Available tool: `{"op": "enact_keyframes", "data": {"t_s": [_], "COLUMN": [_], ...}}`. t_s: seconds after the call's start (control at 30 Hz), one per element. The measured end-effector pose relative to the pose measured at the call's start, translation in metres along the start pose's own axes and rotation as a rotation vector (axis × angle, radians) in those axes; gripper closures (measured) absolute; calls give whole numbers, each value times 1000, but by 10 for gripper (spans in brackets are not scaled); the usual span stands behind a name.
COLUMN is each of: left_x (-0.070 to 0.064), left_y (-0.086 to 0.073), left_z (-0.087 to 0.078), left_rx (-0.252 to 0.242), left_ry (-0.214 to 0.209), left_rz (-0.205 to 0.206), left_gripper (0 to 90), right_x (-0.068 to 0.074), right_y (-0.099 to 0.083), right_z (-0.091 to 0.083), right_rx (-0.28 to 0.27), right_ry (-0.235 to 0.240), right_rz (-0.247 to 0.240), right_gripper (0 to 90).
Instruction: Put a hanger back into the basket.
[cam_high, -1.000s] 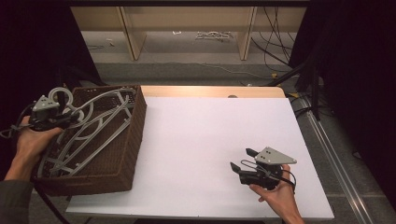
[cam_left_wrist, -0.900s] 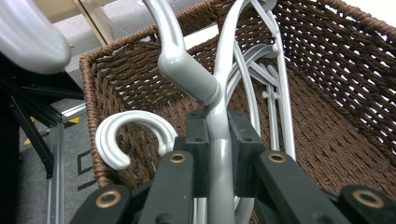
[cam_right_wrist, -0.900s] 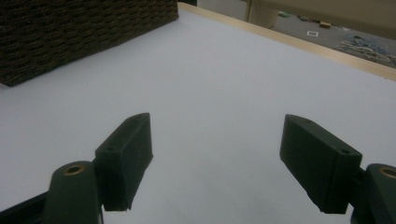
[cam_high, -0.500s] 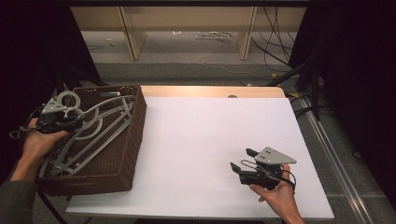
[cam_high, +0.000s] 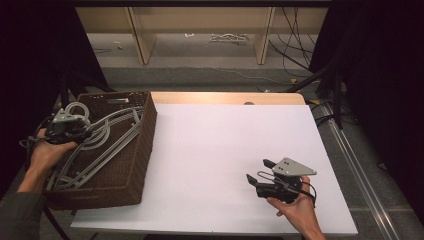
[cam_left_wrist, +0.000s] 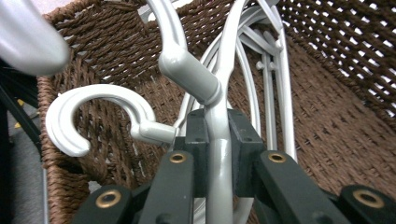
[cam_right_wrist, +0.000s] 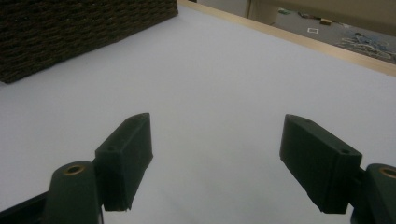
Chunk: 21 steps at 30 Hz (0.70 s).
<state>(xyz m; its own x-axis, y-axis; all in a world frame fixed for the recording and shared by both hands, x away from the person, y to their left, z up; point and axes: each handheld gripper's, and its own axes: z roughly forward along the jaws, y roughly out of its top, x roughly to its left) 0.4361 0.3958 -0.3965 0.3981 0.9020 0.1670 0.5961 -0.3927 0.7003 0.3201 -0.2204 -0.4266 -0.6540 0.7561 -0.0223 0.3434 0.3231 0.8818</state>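
Hanger in hand: a grey plastic hanger (cam_left_wrist: 219, 154), its neck pinched between the two black jaws of the left gripper (cam_left_wrist: 218, 149), low centre of the left gripper view.
Where it sits: inside the brown wicker basket (cam_high: 135, 165) at the left of the high view, its hook end up near the basket's left rim, lying with other grey hangers (cam_high: 107, 145).
Left gripper: jaws clamped on the hanger's neck just below the collar where the hook joins; in the high view it sits at the left edge over the basket (cam_high: 67, 127).
Right gripper: jaws wide apart with nothing between them (cam_right_wrist: 215, 154), held low over the bare white table (cam_high: 225, 145) in the lower right of the high view (cam_high: 260, 182).
How it should handle: I'd judge it light and stiff, smooth enough to swivel in the pads, and its hook and arms likely to snag the neighbouring hangers or the weave when it is lifted.
Best hold: the neck where it is pinched now looks sound; a straight lift up and clear seems wisest.
Left gripper view adds: the exact pinch, plus a second white hook (cam_left_wrist: 88, 116) curling just left of the jaws.
High view adds: the tangle of hangers across the basket, and how well apart the two grippers are.
Right gripper view adds: the basket's woven wall (cam_right_wrist: 79, 32) at upper left, the table's wooden edge beyond.
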Motion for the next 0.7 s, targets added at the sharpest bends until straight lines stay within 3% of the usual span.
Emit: {"op": "enact_keyframes", "data": {"t_s": [0.2, 0.33, 0.7], "left_x": [7, 8, 9], "left_y": [-6, -9, -12], "left_z": [13, 18, 21], "left_rx": [35, 49, 59], "left_ry": [44, 67, 82], "left_rz": [-34, -26, -41], "left_gripper": [804, 802, 796], "right_x": [0, -1, -2], "right_y": [0, 0, 0], "right_z": [0, -1, -1], "right_rx": [-1, 4, 1], "right_ry": [-1, 3, -2], "right_rz": [-2, 0, 1], "right_gripper": [263, 263, 263]}}
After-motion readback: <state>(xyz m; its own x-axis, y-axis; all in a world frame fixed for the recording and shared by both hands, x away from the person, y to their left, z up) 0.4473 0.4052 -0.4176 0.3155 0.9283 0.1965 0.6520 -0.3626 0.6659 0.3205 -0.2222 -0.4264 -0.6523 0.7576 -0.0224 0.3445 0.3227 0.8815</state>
